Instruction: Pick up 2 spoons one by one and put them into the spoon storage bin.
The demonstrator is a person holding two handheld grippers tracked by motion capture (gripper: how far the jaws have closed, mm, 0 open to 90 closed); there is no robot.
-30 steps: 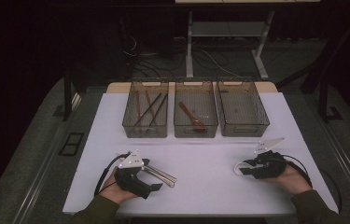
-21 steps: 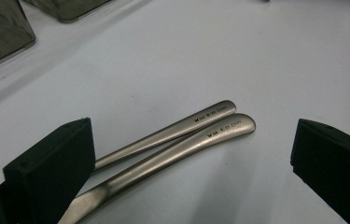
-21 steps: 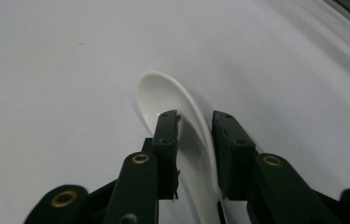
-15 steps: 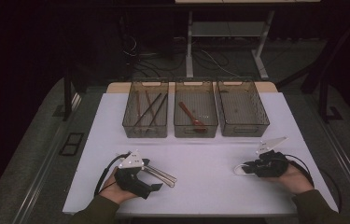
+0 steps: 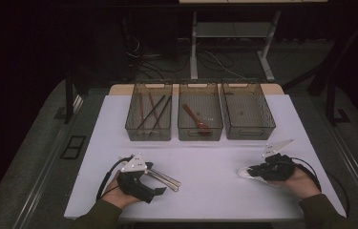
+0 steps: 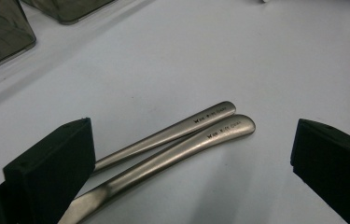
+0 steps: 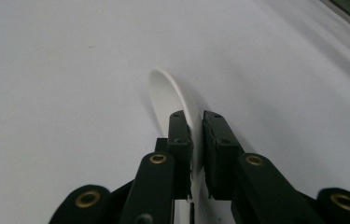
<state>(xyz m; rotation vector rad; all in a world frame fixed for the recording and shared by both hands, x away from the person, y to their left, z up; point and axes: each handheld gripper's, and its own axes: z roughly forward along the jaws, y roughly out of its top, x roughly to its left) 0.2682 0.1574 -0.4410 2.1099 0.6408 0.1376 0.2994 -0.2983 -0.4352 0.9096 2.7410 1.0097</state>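
Note:
Two metal utensil handles (image 6: 196, 135) lie side by side on the white table, pointing away between the wide-apart jaws of my left gripper (image 6: 189, 158). It is open and touches neither handle. In the high view the left gripper (image 5: 155, 183) sits at the front left over the same metal handles (image 5: 167, 179). At the front right, my right gripper (image 5: 255, 171) is shut on a white plastic spoon (image 5: 242, 172). In the right gripper view the right gripper (image 7: 197, 135) pinches the white spoon (image 7: 165, 91) edge-on, its bowl reaching forward just above the table.
Three clear bins stand in a row at the back of the table. The left bin (image 5: 133, 128) holds several dark sticks, and the middle bin (image 5: 200, 137) holds a reddish spoon (image 5: 194, 119). Nothing shows in the right bin (image 5: 248, 136). White tabletop (image 5: 215, 162) lies between the hands.
The right hand has shifted slightly to the right with the white spoon still in its gripper. The left gripper and the metal handles have stayed put.

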